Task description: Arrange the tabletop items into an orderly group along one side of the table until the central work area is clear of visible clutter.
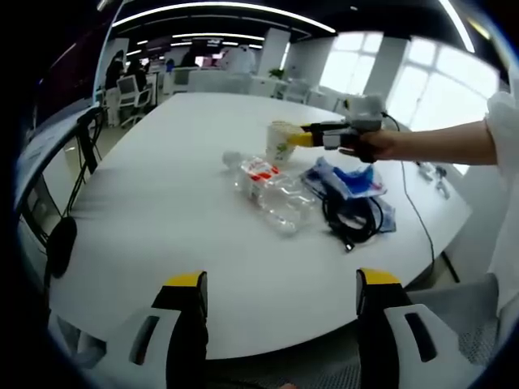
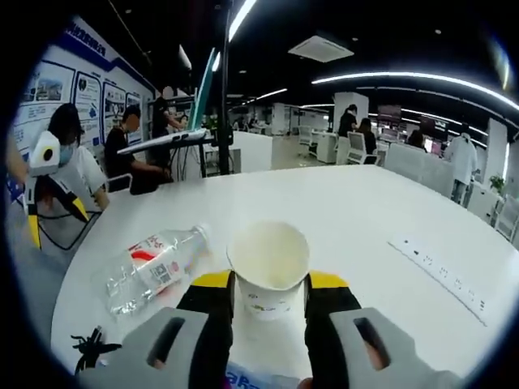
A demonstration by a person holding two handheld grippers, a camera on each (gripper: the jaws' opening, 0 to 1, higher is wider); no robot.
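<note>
A white paper cup (image 2: pixel 269 263) stands on the white table (image 2: pixel 381 211) between my right gripper's (image 2: pixel 269 281) yellow-tipped jaws, which press against its sides. The left gripper view shows that cup (image 1: pixel 280 143) with the right gripper (image 1: pixel 302 138) reaching in from the right, held by a person's hand. Clear plastic bottles (image 1: pixel 268 190) with a red label lie on their sides mid-table; one bottle (image 2: pixel 154 267) lies just left of the cup. Beside them rest a blue packet (image 1: pixel 349 178) and a coiled black cable (image 1: pixel 353 219). My left gripper (image 1: pixel 281 279) hovers open near the table's (image 1: pixel 162 211) edge, holding nothing.
A white power strip (image 2: pixel 442 271) with its cord lies on the table's right part. Office chairs (image 1: pixel 61 243) stand around the table's rim. People sit and stand at desks beyond the table (image 2: pixel 122 154). The left gripper (image 2: pixel 57 219) appears at the far left of the right gripper view.
</note>
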